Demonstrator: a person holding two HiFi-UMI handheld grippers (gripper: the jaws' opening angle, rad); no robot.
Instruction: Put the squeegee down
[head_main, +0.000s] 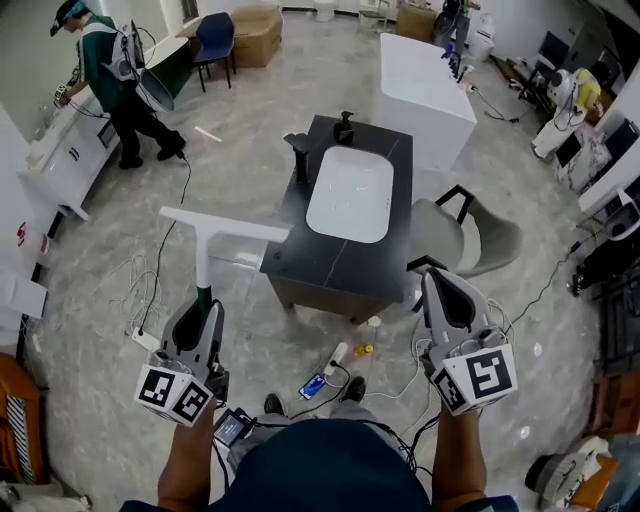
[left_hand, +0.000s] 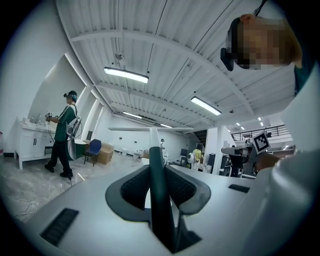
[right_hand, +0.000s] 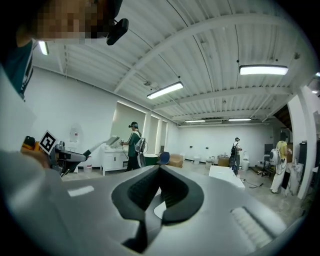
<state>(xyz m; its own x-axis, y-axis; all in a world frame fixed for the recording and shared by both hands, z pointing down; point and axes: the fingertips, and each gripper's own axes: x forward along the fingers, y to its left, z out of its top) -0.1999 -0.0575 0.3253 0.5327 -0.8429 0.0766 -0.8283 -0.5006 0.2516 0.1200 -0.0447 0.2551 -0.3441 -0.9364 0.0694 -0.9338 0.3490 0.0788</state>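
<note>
The squeegee (head_main: 225, 226) has a white T-shaped blade and a dark handle (head_main: 203, 293). My left gripper (head_main: 203, 305) at the lower left is shut on that handle, and the blade hangs in the air just left of the black counter (head_main: 340, 262). In the left gripper view the dark handle (left_hand: 159, 185) runs between the pads (left_hand: 131, 187), with the white blade (left_hand: 151, 129) level ahead. My right gripper (head_main: 437, 280) is at the lower right near the counter's front right corner. Its jaws (right_hand: 159, 172) stand shut with nothing between them.
The counter holds a white sink basin (head_main: 350, 195), a black faucet (head_main: 299, 155) and a soap dispenser (head_main: 345, 127). A grey chair (head_main: 480, 240) stands to its right. Cables and a power strip (head_main: 335, 355) lie on the floor. A person (head_main: 115, 80) works at the far left.
</note>
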